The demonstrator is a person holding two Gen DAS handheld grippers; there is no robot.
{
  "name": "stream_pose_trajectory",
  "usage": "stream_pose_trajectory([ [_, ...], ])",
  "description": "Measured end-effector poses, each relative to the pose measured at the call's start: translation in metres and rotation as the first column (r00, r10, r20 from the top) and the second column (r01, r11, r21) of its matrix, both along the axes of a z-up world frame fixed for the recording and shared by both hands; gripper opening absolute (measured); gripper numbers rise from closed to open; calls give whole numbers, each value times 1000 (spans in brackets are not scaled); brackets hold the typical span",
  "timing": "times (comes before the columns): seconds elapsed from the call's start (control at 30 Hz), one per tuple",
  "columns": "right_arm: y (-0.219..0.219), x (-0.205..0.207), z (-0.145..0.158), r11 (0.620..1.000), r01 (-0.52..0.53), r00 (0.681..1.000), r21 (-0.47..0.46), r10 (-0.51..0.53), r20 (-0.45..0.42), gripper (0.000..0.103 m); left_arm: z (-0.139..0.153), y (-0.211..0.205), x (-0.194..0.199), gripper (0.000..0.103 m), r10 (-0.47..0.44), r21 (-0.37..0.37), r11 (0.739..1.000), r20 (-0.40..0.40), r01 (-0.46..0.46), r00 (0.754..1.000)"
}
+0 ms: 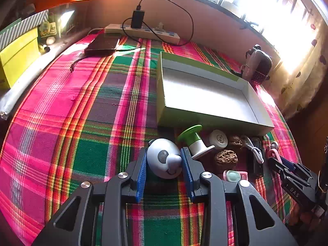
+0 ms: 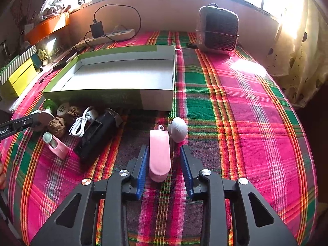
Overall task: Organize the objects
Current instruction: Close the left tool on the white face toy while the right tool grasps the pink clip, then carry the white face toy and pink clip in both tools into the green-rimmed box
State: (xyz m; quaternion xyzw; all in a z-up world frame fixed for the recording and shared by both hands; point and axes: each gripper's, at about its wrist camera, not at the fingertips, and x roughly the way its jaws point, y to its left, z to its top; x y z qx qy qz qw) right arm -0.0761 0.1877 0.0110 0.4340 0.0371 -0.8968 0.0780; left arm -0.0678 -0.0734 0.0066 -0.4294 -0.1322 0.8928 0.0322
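Plaid cloth (image 1: 82, 123) in pink, green and orange covers the table. In the left wrist view, lower centre, the left hand-held gripper (image 1: 164, 160) brackets a smooth grey panda-faced egg toy (image 1: 164, 157) — ribbed blue pads touch or nearly touch its sides. Just right lie a green-and-white spool (image 1: 193, 141) and two wrinkled walnuts (image 1: 225, 160); above them sits a shallow open cardboard box (image 1: 205, 94).

In the right wrist view, the right hand-held gripper (image 2: 165, 160) stands part open around a flat rounded pink case (image 2: 159, 153) at lower centre — left pad beside it, right pad clearly apart. A matte grey egg shape (image 2: 178, 130) lies just beyond.
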Motion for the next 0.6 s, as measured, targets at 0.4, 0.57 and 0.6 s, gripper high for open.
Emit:
stream_pose_trajectory([
  [0.4, -2, 2, 1, 1000, -8, 1000, -8, 8, -1, 19, 5, -2, 6, 30, 11, -29, 1000, -14, -12, 1000],
  [0.57, -3, 5, 5, 1000, -17, 1000, -11, 17, -13, 19, 14, -3, 10, 30, 13, -39, 999, -39, -15, 999],
  [0.6, -3, 5, 6, 1000, -20, 1000, -13, 19, -17, 19, 16, -3, 11, 30, 12, -42, 999, -46, -14, 999],
])
